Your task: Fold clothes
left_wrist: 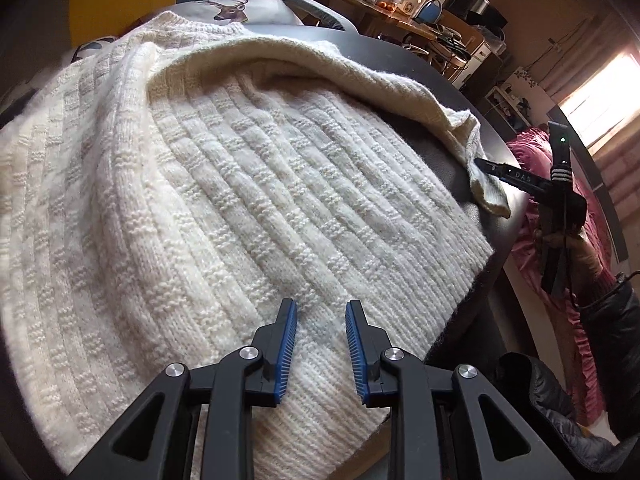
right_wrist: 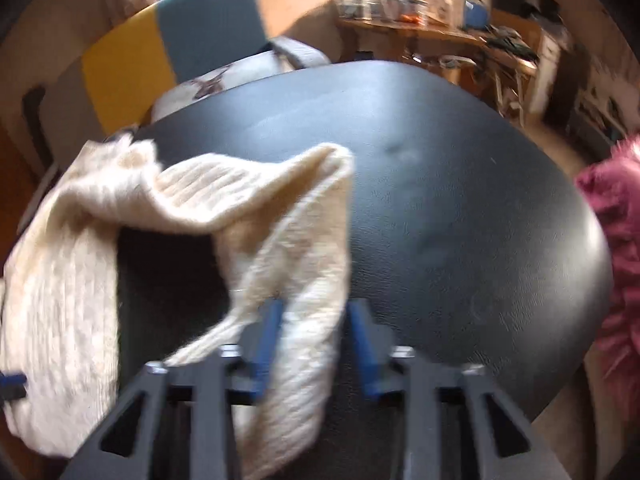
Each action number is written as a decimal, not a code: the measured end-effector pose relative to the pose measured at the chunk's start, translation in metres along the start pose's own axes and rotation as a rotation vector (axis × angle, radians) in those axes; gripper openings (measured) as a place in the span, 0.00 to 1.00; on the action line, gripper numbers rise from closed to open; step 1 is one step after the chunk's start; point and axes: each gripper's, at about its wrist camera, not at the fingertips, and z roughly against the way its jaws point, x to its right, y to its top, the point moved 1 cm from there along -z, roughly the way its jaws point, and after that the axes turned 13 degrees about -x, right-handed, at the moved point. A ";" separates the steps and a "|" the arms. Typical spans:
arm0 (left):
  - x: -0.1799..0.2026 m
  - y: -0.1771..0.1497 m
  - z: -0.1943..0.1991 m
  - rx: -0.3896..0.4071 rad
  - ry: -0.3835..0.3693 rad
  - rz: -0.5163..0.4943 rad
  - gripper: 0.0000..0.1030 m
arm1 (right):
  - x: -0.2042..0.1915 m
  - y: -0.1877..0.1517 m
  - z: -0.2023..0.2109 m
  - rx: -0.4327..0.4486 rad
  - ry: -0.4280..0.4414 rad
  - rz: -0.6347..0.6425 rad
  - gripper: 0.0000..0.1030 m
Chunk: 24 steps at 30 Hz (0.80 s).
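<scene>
I am seeing the cream sweater (left_wrist: 200, 184) lying on the black table (right_wrist: 460, 200), my left gripper (left_wrist: 321, 312) hovering agape and empty, my right gripper (right_wrist: 316, 316) loosely straddling the sleeve (right_wrist: 296, 264), which is risking slipping free.

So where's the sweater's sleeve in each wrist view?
Left wrist: the sleeve trails right off the sweater, its cuff at the right gripper.
Right wrist: centre, draped between the gripper's blue fingers.
Shared landmark: the black table, also at right in the left view.
</scene>
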 end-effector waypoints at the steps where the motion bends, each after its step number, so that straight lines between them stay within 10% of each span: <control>1: 0.004 0.004 0.003 0.009 -0.001 -0.009 0.25 | -0.010 0.000 0.002 0.001 -0.048 0.051 0.14; 5: 0.016 0.023 0.006 0.024 0.013 -0.045 0.26 | -0.034 0.000 0.019 -0.002 -0.045 0.199 0.10; 18: 0.027 0.098 -0.018 -0.015 0.007 -0.060 0.30 | 0.107 0.081 0.048 0.029 0.146 -0.183 0.10; 24: 0.021 0.119 -0.022 -0.006 0.020 -0.046 0.30 | 0.126 0.105 0.021 0.025 0.008 -0.222 0.20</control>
